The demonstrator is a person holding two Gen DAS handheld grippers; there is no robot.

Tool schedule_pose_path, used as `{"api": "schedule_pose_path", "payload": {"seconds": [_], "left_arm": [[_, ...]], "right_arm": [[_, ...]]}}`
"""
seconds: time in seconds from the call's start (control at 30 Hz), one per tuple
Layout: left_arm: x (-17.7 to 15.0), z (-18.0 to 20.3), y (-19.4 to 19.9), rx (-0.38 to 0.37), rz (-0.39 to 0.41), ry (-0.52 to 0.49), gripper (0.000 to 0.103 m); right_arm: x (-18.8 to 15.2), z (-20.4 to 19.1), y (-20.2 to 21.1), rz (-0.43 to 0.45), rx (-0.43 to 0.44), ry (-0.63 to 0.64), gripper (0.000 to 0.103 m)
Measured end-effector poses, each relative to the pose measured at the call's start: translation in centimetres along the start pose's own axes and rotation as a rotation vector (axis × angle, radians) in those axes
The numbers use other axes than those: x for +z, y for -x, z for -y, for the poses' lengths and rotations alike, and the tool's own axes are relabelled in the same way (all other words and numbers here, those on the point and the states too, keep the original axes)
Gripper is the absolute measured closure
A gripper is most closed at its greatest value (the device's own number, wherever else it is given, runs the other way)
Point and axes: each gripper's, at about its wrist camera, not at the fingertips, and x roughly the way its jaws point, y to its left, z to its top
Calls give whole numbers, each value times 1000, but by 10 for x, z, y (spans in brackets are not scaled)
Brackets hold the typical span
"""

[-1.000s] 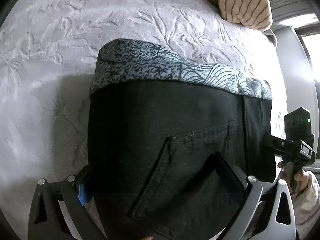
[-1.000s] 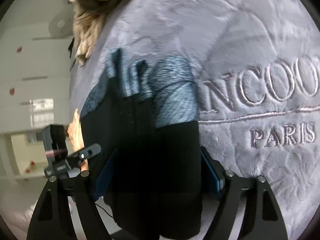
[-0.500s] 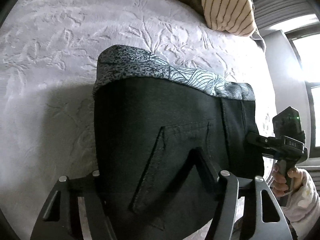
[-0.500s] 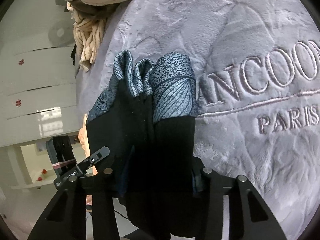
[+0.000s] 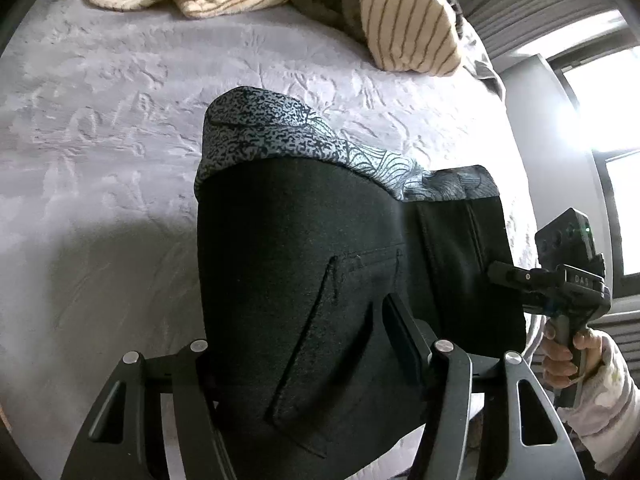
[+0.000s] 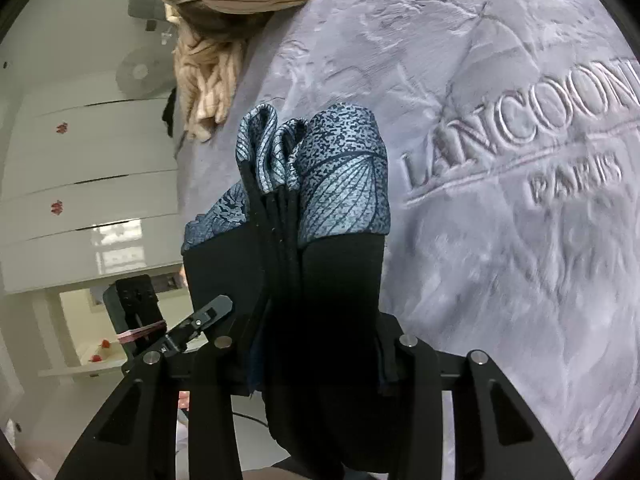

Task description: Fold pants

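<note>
Black pants (image 5: 320,264) with a blue-grey patterned band (image 5: 280,132) at the far end hang folded above a grey bed cover. My left gripper (image 5: 304,344) is shut on the near edge of the pants, next to a back pocket. My right gripper (image 6: 316,344) is shut on the bunched layers of the same pants (image 6: 328,272); the patterned band (image 6: 340,184) stands up past its fingers. The right gripper also shows in the left wrist view (image 5: 516,276), clamped on the pants' right edge. The left gripper shows in the right wrist view (image 6: 208,312).
The grey embossed bed cover (image 5: 100,160) lies under everything, with raised lettering (image 6: 520,120) in the right wrist view. Cream striped blankets (image 5: 404,24) are heaped at the far edge. A window (image 5: 612,120) is at the right; white cabinets (image 6: 88,160) at the left.
Both grippers have closed tighter on the pants and lifted them, so more of the bed and blankets shows beyond. The patterned band now hangs further from the cameras.
</note>
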Motion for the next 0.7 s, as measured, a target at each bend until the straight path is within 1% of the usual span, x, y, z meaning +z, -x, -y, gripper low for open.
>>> {"api": "schedule_pose_path", "payload": {"seconds": [0.17,0.37,0.53,0.7], "left_arm": [[-16,0,26,-1,34,17,39],[-45,-10,53,-2,67,50,39],[-65,-21,66,-4,61,48,39],[-81,-44,82,-3,46,15,39]], "right_arm": [[-18,-15,6,2,40,12,59],[-44,-30,6,-12,71,41,59],[-66,-44,-2,-15,61,59,59],[-92,-55,-20,6,59,47,59]]}}
